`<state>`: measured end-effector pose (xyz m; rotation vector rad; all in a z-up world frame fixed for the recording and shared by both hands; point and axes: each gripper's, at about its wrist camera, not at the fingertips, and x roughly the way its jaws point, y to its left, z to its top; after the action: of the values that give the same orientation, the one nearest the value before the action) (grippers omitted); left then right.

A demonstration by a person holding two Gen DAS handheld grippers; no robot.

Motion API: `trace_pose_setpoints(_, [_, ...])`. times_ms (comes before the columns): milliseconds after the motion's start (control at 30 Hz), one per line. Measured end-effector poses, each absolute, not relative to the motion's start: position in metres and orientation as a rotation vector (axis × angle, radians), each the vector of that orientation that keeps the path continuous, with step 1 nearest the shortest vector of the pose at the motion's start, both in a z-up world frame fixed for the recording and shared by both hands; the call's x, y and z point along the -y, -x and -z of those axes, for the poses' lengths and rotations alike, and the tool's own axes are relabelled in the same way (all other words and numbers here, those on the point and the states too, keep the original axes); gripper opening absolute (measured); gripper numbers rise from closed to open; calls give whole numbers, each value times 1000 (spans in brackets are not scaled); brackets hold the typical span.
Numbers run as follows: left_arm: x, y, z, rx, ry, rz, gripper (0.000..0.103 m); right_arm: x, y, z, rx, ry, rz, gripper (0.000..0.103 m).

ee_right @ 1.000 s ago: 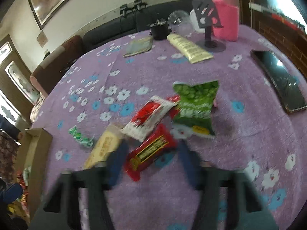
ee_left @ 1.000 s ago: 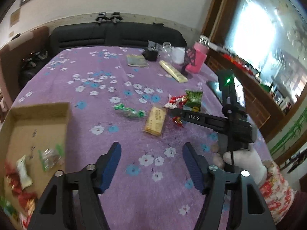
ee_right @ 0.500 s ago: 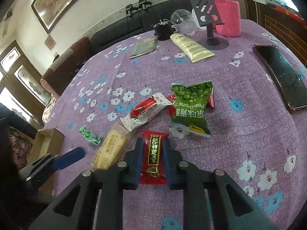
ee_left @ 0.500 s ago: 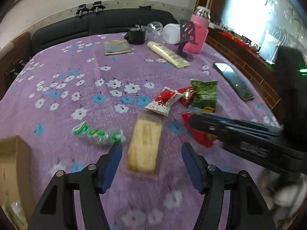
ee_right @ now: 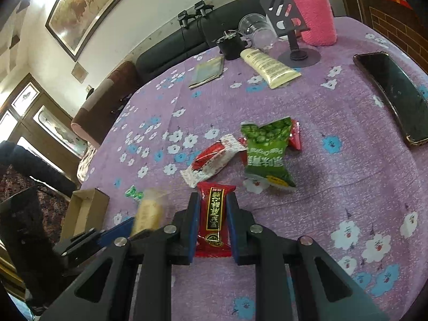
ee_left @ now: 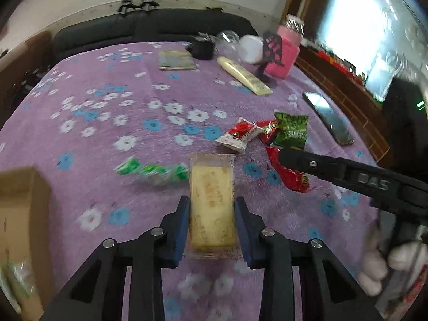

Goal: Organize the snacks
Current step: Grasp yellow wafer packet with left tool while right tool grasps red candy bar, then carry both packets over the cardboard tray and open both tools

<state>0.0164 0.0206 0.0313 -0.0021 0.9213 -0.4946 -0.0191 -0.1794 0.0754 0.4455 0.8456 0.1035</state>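
Observation:
My left gripper (ee_left: 211, 211) is shut on a yellow biscuit pack (ee_left: 211, 203), just above the purple floral tablecloth (ee_left: 107, 101). My right gripper (ee_right: 213, 208) is shut on a red snack bar (ee_right: 215, 215); it also shows in the left wrist view (ee_left: 289, 174). On the cloth lie a green pea bag (ee_right: 267, 155), a red-and-white pack (ee_right: 211, 160) and a green candy wrapper (ee_left: 149, 169). A cardboard box (ee_left: 18, 222) holding snacks stands at the left.
A phone (ee_right: 393, 93) lies at the right. At the back stand a cream tube (ee_right: 267, 67), a pink-sleeved bottle (ee_right: 313, 18), a phone stand (ee_right: 294, 40), a clear cup (ee_right: 256, 29), a black pot (ee_right: 230, 45) and a flat packet (ee_right: 207, 72). A dark sofa (ee_left: 149, 32) is behind.
My left gripper swung from the box to the yellow biscuit pack and shut on it. My right gripper shut on the red snack bar and holds it.

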Motion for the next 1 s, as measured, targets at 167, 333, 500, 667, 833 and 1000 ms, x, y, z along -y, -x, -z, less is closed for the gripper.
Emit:
trace_pose_setpoints(167, [-69, 20, -57, -867, 85, 440, 34, 170, 21, -77, -836, -431, -130, 19])
trace_pose_setpoints(333, [-126, 53, -76, -802, 182, 331, 34, 152, 26, -78, -824, -389, -169, 19])
trace_pose_setpoints(500, [-179, 82, -77, -770, 234, 200, 35, 118, 37, -82, -805, -295, -215, 19])
trace_pose_setpoints(667, [-219, 96, -77, -756, 284, 130, 35, 77, 53, -94, -806, -220, -285, 19])
trace_pose_setpoints(833, [-241, 92, -80, -739, 302, 123, 35, 20, 61, -114, -803, -183, -410, 19])
trace_pose_setpoints(1000, [-260, 76, -81, -747, 270, 111, 35, -43, 54, -122, -834, -160, -526, 19])
